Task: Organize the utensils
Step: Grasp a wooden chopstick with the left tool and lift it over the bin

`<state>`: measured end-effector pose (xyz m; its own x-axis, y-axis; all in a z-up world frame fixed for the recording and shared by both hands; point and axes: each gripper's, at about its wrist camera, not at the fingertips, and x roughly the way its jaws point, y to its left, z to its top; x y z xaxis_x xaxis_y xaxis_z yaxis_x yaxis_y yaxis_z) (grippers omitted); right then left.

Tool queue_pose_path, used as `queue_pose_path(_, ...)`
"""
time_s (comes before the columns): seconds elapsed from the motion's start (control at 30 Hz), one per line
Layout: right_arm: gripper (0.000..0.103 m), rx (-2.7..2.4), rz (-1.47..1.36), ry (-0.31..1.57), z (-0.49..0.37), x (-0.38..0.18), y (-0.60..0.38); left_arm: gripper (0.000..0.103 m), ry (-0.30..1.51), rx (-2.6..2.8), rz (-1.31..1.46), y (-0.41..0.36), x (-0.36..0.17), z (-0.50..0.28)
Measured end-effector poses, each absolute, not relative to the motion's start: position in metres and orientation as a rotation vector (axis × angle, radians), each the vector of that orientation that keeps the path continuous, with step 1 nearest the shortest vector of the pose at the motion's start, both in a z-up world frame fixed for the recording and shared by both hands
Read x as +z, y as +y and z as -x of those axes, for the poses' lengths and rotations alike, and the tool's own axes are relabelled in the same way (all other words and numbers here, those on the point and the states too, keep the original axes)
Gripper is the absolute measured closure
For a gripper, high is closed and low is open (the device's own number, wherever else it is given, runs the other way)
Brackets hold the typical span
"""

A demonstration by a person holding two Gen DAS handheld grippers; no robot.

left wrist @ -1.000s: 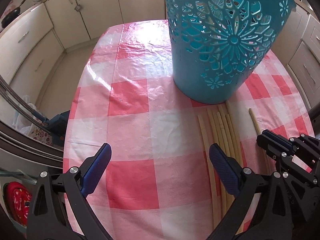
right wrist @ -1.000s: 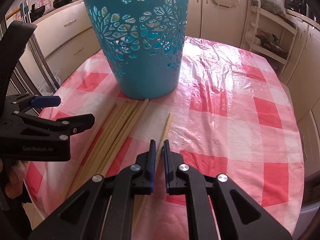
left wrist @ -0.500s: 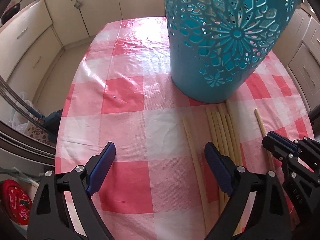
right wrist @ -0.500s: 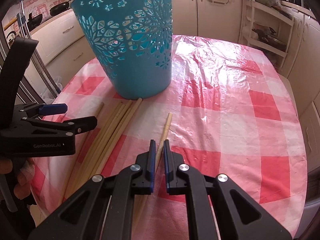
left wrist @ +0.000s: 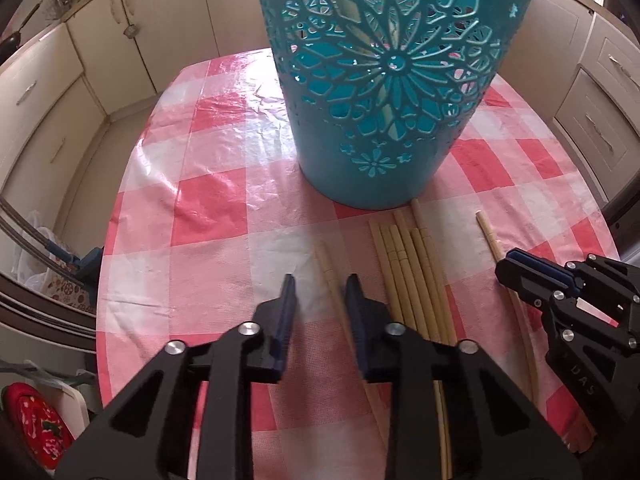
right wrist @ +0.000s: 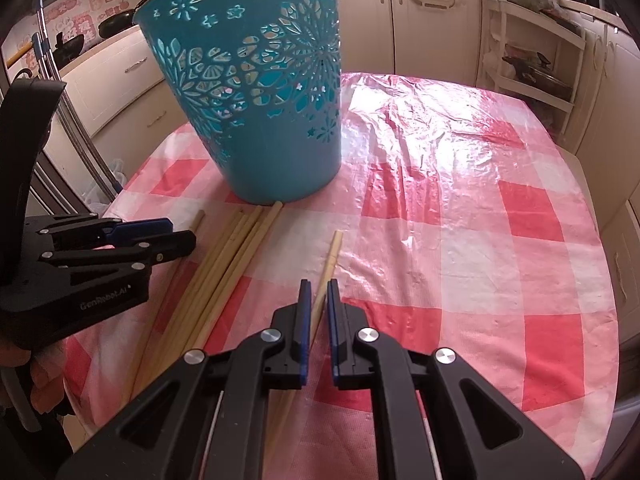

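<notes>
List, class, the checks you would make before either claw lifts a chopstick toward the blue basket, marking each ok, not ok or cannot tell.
1. Right claw shut on the lone chopstick: ok.
2. Left claw clamped on the outer chopstick: not ok; its jaws have just been closing with the stick between them, but a gap shows beside one pad.
3. Blue basket upright, beyond both claws: ok.
4. Chopstick bundle untouched by the left claw: cannot tell; one finger sits close beside it.
5. Claws apart from each other: ok.
</notes>
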<state>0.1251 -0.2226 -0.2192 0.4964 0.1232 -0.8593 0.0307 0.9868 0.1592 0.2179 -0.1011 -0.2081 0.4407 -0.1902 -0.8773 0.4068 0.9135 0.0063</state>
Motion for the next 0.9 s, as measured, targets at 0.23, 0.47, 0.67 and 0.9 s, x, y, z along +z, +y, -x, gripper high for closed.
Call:
queue_pose_path(0.23,0.094,0.062,-0.187,1.04,-0.126,-0.22,-0.227,0.099,1.145,-0.438,-0.119,-0.089,-0.206,-0.226)
queue_pose_path(0.47,0.094,0.064,-0.198,1.036,-0.126,-0.22,-0.228,0.099,1.188,-0.47,0.112,-0.034,-0.165,-0.226)
queue_pose_path(0.67,0.094,0.066,-0.215,1.034,-0.125,-0.22,-0.23,0.099,1.022,-0.503,0.196,0.0,-0.078,-0.217)
queue_pose_path(0.9,0.094,0.07,-0.228,1.033,-0.126,-0.22,-0.232,0.098,0.686,-0.548,0.213,-0.043,0.024,-0.235)
